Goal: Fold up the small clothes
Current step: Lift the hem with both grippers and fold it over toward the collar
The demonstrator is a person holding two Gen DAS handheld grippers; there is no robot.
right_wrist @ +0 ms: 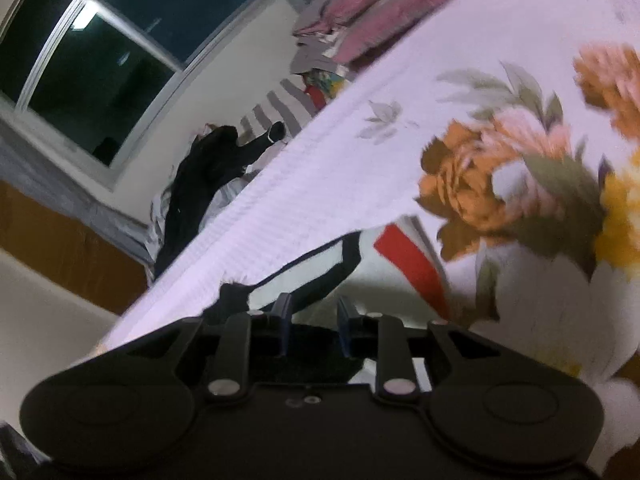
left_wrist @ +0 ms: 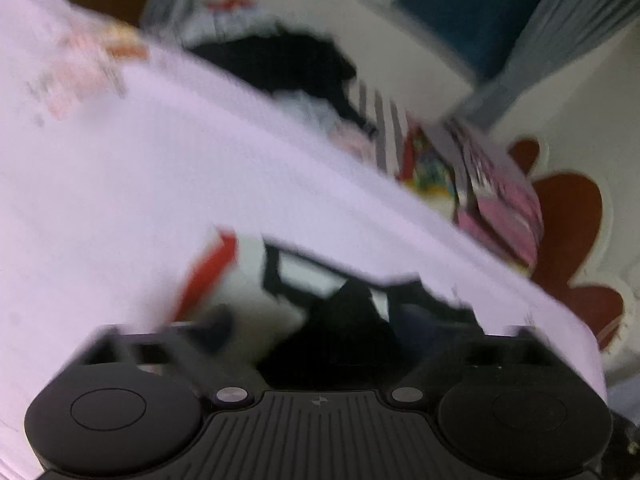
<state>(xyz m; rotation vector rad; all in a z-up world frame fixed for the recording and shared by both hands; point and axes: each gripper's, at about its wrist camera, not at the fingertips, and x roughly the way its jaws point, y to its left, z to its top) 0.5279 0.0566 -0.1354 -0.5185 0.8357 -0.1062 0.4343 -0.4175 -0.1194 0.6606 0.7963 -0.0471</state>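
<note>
Left gripper (left_wrist: 316, 332) gaping wide, right gripper (right_wrist: 314, 320) standing slightly apart, both gripping nothing: seemingly letting white floral garment (right_wrist: 360, 152) settle onto bed (pile of clothes (right_wrist: 208, 176) waiting beyond).

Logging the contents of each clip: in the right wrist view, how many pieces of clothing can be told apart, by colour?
White flowered garment: 1
White garment with red and black trim: 1
Black garment: 1
Grey-striped garment: 1
Pink garment: 1
Multicoloured piece: 1
Total: 6; the blur may hide more in the pile.
</note>
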